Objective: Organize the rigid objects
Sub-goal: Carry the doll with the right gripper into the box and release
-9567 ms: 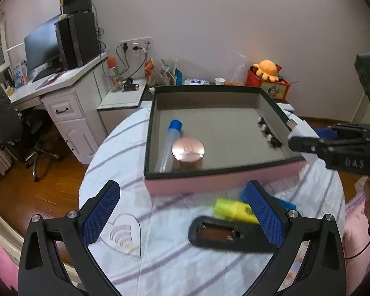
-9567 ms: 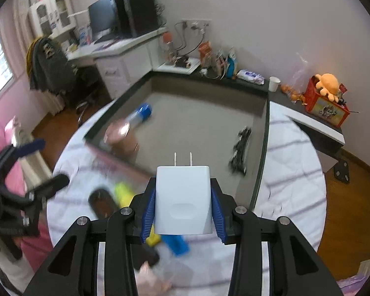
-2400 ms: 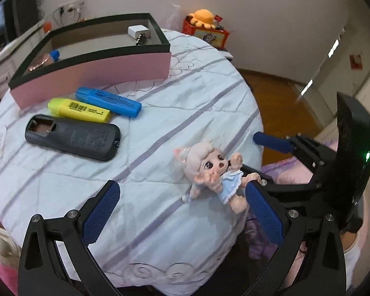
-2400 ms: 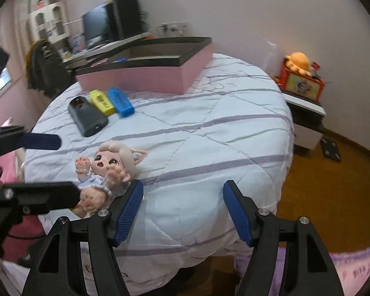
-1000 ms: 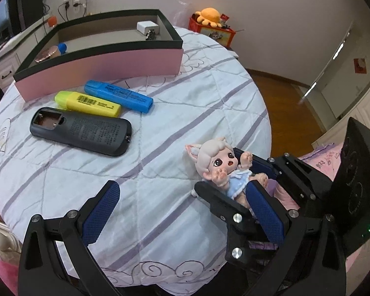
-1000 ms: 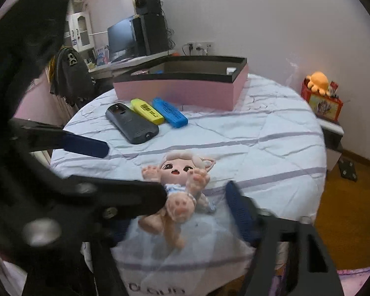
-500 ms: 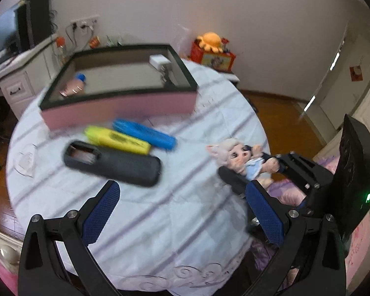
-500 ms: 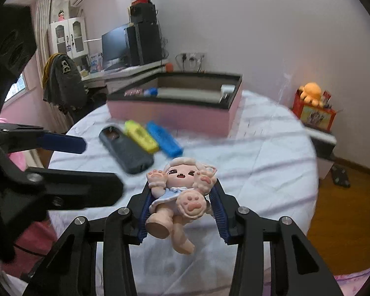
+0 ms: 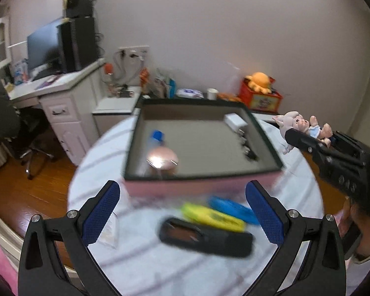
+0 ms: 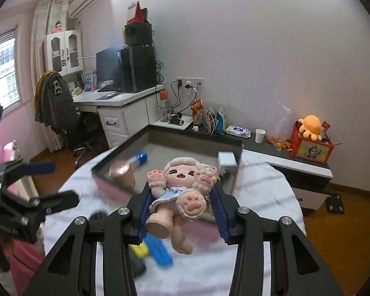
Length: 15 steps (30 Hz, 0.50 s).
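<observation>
My right gripper (image 10: pixel 182 209) is shut on a small doll (image 10: pixel 182 187) with cream hair and a blue dress, held in the air above the table near the pink box (image 10: pixel 116 190). In the left wrist view the doll (image 9: pixel 305 125) hangs to the right of the box (image 9: pixel 199 187). The box holds a white charger (image 9: pixel 234 120), a blue-capped tube (image 9: pixel 156 135), a copper round tin (image 9: pixel 161 160) and black clips (image 9: pixel 248 148). My left gripper (image 9: pixel 182 212) is open and empty, above a black remote (image 9: pixel 204 236), a yellow highlighter (image 9: pixel 212 217) and a blue highlighter (image 9: pixel 231 208).
The round table (image 9: pixel 160 266) has a white striped cloth. A clear heart-shaped piece (image 9: pixel 109 231) lies at its left. A white desk (image 9: pixel 61 103) with monitor and a chair (image 9: pixel 17 133) stand left. A dark shelf (image 10: pixel 271 153) with an orange plush box (image 10: pixel 310 143) stands behind.
My right gripper closed on the doll, lifted it off the table and carried it toward the box. My left gripper swung back to face the box and stayed open.
</observation>
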{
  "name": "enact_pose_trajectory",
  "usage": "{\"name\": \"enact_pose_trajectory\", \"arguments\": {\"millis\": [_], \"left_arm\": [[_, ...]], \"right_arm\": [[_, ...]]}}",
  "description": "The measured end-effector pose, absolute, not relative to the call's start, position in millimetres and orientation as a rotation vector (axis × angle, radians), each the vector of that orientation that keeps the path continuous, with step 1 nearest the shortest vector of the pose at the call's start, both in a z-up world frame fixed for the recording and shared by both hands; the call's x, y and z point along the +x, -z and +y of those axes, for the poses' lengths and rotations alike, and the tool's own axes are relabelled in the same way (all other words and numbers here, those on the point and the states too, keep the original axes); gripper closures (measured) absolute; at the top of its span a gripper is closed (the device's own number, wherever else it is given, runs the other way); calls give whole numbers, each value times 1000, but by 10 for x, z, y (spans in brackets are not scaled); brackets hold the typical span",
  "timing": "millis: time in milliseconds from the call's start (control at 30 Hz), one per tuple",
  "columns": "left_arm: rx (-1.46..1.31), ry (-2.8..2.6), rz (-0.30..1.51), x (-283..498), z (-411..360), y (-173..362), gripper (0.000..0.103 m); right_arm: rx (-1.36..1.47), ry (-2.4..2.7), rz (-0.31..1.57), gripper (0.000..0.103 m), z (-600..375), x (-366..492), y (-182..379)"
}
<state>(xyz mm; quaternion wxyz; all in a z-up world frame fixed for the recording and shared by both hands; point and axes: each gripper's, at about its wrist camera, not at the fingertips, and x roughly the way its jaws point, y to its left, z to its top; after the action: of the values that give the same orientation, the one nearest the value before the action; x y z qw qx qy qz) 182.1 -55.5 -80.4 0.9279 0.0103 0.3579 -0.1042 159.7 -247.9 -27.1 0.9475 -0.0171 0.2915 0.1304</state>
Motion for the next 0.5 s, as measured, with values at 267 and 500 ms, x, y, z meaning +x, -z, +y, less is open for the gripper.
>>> {"name": "enact_pose_trajectory", "arguments": {"millis": [267, 500], "left_arm": [[8, 158, 755, 2413, -215, 934, 0], [8, 162, 793, 2756, -74, 1130, 0]], "right_arm": [[35, -240, 764, 58, -2230, 2788, 505], [63, -214, 952, 58, -2082, 3582, 977]]}}
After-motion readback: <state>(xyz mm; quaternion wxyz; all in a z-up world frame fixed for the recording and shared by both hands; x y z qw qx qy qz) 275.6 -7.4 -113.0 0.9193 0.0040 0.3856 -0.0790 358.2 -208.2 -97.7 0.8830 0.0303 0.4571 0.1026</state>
